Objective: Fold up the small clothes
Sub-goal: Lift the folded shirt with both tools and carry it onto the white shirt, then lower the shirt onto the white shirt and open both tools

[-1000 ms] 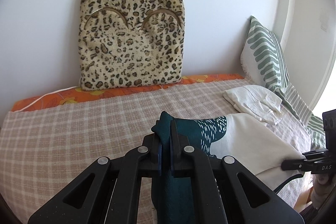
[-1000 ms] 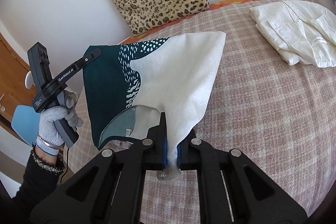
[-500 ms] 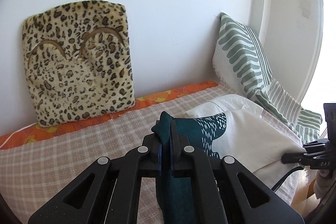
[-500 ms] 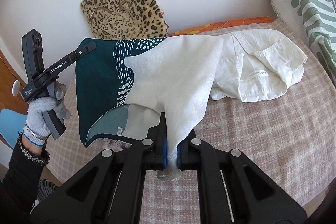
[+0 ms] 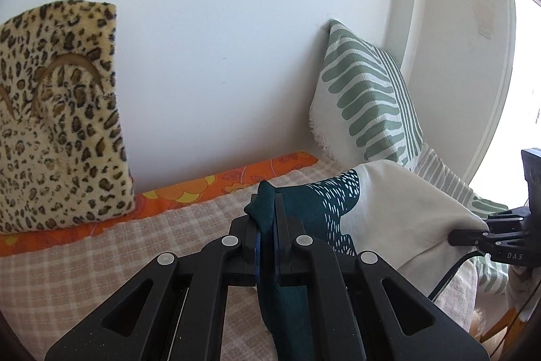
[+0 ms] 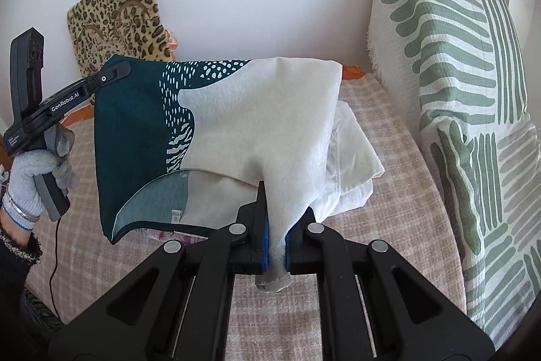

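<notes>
A small cloth, teal with white speckles on one side and plain white on the other [image 6: 236, 124], hangs spread in the air over the bed. My left gripper [image 5: 266, 212] is shut on its teal corner; in the right wrist view that same left gripper [image 6: 115, 71] is at the cloth's upper left, in a gloved hand [image 6: 30, 171]. My right gripper [image 6: 275, 225] is shut on the white edge; the left wrist view has this right gripper [image 5: 466, 234] at far right. A folded white garment [image 6: 355, 164] lies on the bed, partly hidden under the held cloth.
A checked bedspread [image 5: 101, 259] covers the bed, with an orange sheet [image 5: 203, 188] along the wall. A leopard-print cushion [image 5: 57, 124] leans on the wall at left. A green-striped pillow [image 6: 456, 73] stands at the right end of the bed.
Both grippers carried the stretched cloth rightward along the bed toward the striped pillow. It now hangs over the folded white garment. Both grips stayed shut.
</notes>
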`<control>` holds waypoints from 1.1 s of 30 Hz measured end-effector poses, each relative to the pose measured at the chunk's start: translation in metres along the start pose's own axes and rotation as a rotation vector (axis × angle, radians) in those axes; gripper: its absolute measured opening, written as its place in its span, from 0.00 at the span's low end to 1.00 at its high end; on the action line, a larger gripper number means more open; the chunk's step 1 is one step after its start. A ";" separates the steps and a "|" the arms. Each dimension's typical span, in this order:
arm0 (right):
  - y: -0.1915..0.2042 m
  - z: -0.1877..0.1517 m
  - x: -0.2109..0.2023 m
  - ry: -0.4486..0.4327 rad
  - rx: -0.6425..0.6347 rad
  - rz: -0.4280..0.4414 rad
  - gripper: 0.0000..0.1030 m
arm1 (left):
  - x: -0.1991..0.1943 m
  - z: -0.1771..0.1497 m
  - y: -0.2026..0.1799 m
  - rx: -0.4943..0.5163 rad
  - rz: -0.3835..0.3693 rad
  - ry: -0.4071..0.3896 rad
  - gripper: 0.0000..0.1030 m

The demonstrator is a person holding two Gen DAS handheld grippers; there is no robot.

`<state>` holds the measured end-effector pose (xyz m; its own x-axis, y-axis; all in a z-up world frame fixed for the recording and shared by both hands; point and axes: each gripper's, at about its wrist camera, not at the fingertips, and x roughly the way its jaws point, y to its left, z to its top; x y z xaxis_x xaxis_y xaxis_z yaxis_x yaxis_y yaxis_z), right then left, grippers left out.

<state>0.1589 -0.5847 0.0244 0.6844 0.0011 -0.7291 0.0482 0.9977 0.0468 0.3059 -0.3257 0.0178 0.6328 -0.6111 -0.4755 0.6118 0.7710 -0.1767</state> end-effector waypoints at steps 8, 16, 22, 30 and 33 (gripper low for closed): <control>-0.040 0.025 0.034 0.018 -0.009 -0.062 0.07 | 0.052 0.003 -0.011 -0.009 -0.018 0.016 0.03; -0.056 0.037 0.053 0.006 -0.017 -0.093 0.07 | 0.071 0.006 -0.010 0.000 0.011 0.014 0.03; -0.066 0.035 0.070 0.029 -0.011 -0.123 0.07 | 0.084 0.004 -0.012 0.025 0.035 0.030 0.03; -0.068 0.028 0.086 0.061 -0.008 -0.152 0.07 | 0.091 0.003 -0.025 0.103 0.064 0.046 0.03; -0.069 0.028 0.089 0.068 -0.006 -0.158 0.07 | 0.091 0.004 -0.027 0.117 0.069 0.041 0.03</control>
<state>0.2369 -0.6558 -0.0247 0.6181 -0.1519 -0.7713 0.1473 0.9862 -0.0762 0.3491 -0.4031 -0.0172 0.6566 -0.5476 -0.5186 0.6202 0.7833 -0.0419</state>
